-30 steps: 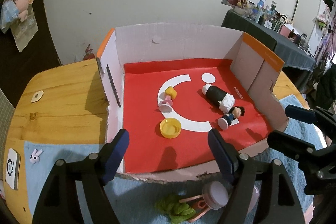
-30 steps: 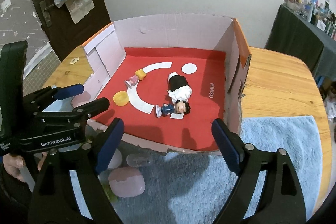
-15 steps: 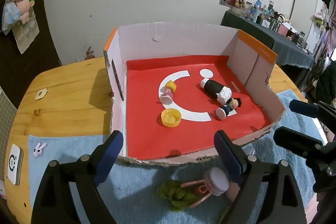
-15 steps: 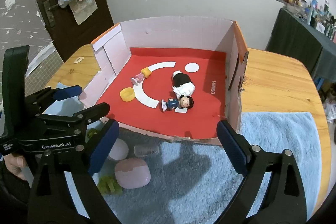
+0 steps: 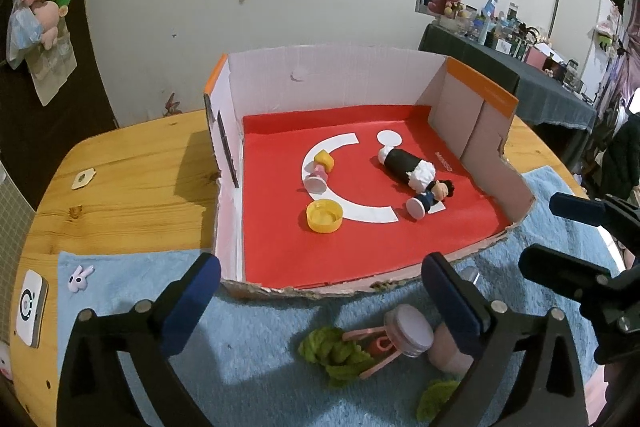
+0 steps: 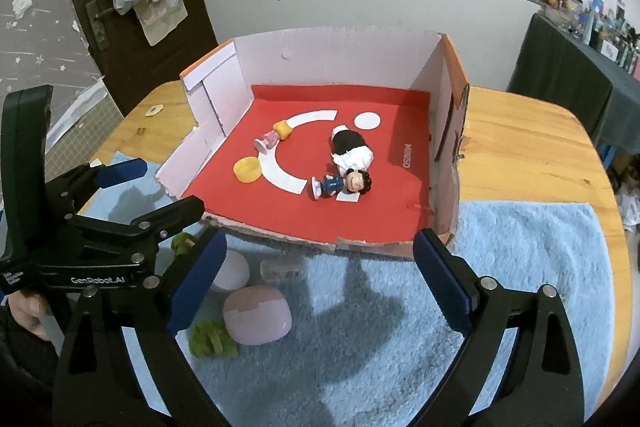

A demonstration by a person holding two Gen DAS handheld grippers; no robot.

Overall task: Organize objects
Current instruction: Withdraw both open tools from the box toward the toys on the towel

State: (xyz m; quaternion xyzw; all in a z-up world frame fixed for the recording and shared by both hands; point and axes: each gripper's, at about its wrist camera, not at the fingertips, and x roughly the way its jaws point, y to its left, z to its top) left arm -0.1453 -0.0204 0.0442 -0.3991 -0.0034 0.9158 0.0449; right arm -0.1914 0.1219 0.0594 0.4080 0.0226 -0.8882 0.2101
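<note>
Looking down along both grippers, we see a shallow cardboard box (image 5: 340, 83) on a round-edged wooden table (image 5: 132, 179), its near wall torn away to a ragged low edge. The walls are pale, smooth card with orange rims, and the floor is glossy red with a white arc and a white dot. Inside lie four toys: a yellow round cap (image 5: 324, 215), open side up; a small pink and yellow figurine (image 5: 319, 173) on its side across the arc; a black and white cylinder-shaped doll (image 5: 406, 165); and, touching its end, a little big-headed figure in blue (image 5: 430, 197), also lying down.

In front of the box a fluffy light blue towel (image 6: 520, 267) covers the table. On it, near the torn edge, rest a smooth pink rounded case (image 6: 257, 314), a pale egg-like dome (image 6: 232, 269), a small clear jar (image 6: 282, 269), a lilac-lidded pot (image 5: 409, 329), fuzzy green pieces (image 5: 332, 349) and a thin pink clip. A white bunny charm (image 5: 79, 278) lies at the towel's left end, beside a flat white device (image 5: 31, 307).

We hold the left gripper (image 5: 320, 301) above the towel clutter; its blue-padded jaws have just been opening, stand wide and hold nothing. The right gripper (image 6: 320, 277) likewise has just been opening, gapes wide and empty over the towel, with the left gripper's black frame crossing its left side
</note>
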